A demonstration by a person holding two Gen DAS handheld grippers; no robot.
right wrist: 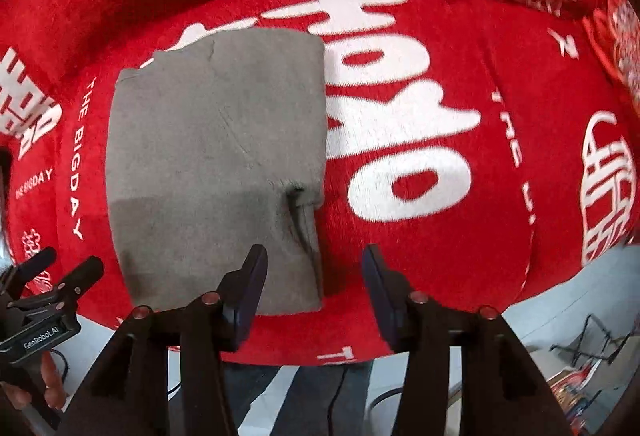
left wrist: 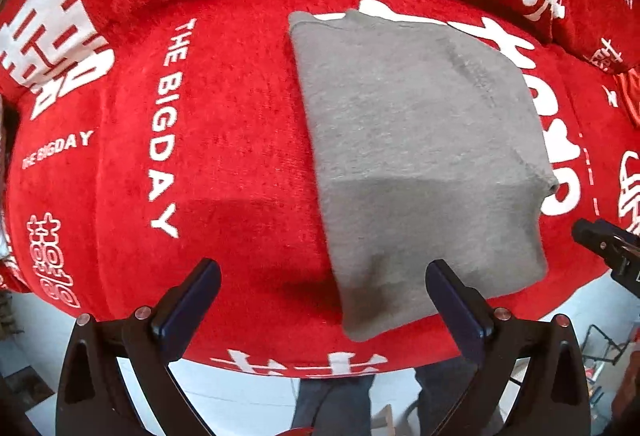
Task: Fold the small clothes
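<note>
Red plush fabric [left wrist: 248, 124] with big white lettering covers the cushioned seat I am working over, and pale floor shows past its near edge. I take the grey garment [left wrist: 420, 156] as my landmark; it lies flat on that fabric, already folded into a neat upright rectangle.

Nearest to me, the left gripper [left wrist: 322, 296] hangs above the garment's near left corner. Its jaws stand wide apart and released, with nothing between them. One finger sits over bare red fabric, the other over the grey cloth. In the right wrist view, the right gripper [right wrist: 314, 288] hovers above the garment's near right corner. Its jaws are parted and grasp nothing; neither pad presses on the cloth.

Further out, the garment's middle is smooth. A small tucked seam puckers on its right edge. At its far end a second layer peeks out as a slightly uneven step. Beyond the garment the fabric rises into a shadowed backrest.

My judgement: the fold looks finished or nearly so, and both tools have let go. The next move would call for either one more fold, pinching both near corners and carrying them to the far edge, or setting the bundle aside.
</note>
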